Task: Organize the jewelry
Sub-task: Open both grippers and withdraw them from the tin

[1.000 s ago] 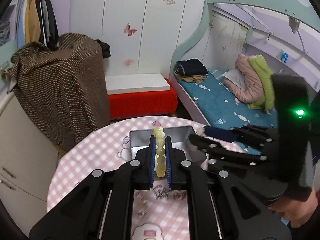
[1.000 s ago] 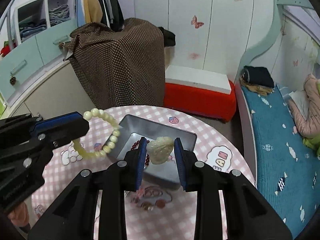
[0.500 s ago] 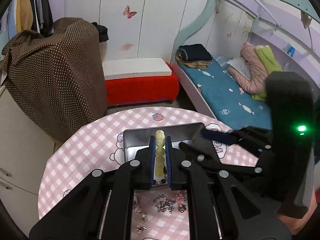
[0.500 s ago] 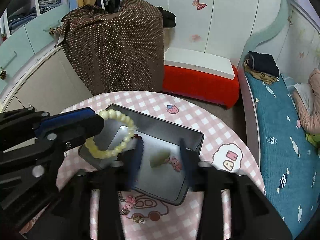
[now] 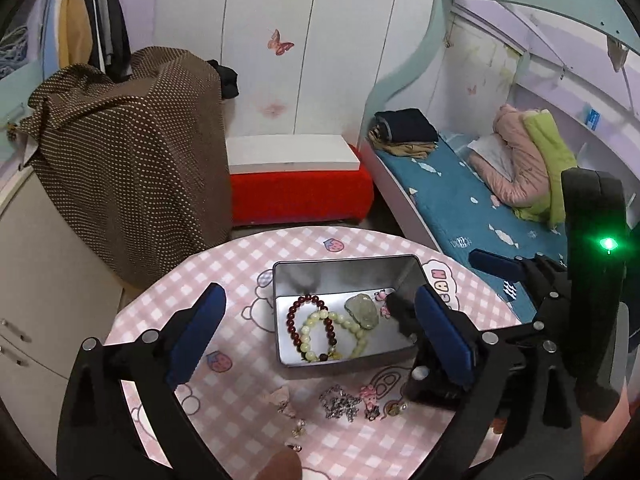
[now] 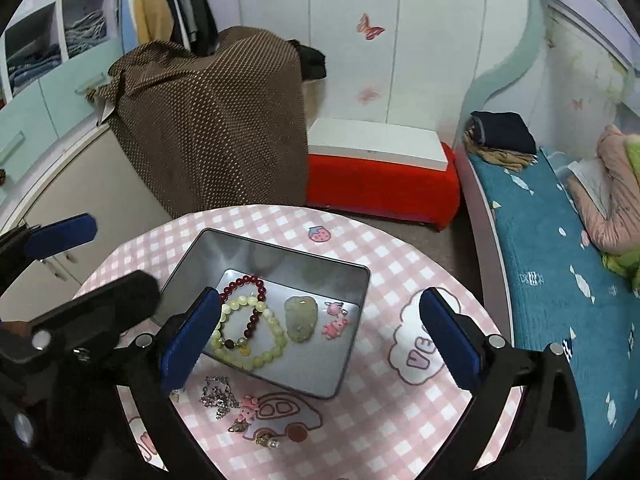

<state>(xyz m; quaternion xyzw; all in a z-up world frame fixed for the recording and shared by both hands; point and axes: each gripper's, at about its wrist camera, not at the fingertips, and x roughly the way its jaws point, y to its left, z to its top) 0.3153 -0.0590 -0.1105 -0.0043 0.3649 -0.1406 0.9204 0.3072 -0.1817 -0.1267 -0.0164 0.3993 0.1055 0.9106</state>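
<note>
Silver metal, the open tin [image 5: 344, 276] is sitting on the pink checked table [image 5: 248, 256], its long axis running left to right in the left wrist view and slanting from upper left to lower right in the right wrist view. Inside it, a pale green bead bracelet [image 6: 252, 332] is lying flat and overlapping a dark red bead bracelet [image 6: 246, 300]. Just beside them a grey-green stone pendant [image 6: 301, 318] is lying with its long axis pointing toward the tin's far wall, and two small pink charms [image 6: 336, 320] are resting near the right wall. Both the left gripper [image 5: 320, 336] and the right gripper [image 6: 316, 332] are hovering over the tin with jaws spread wide, gripping nothing. A silver chain [image 6: 216, 392] and small trinkets [image 6: 248, 412] are lying on the cloth near the tin's front edge.
</note>
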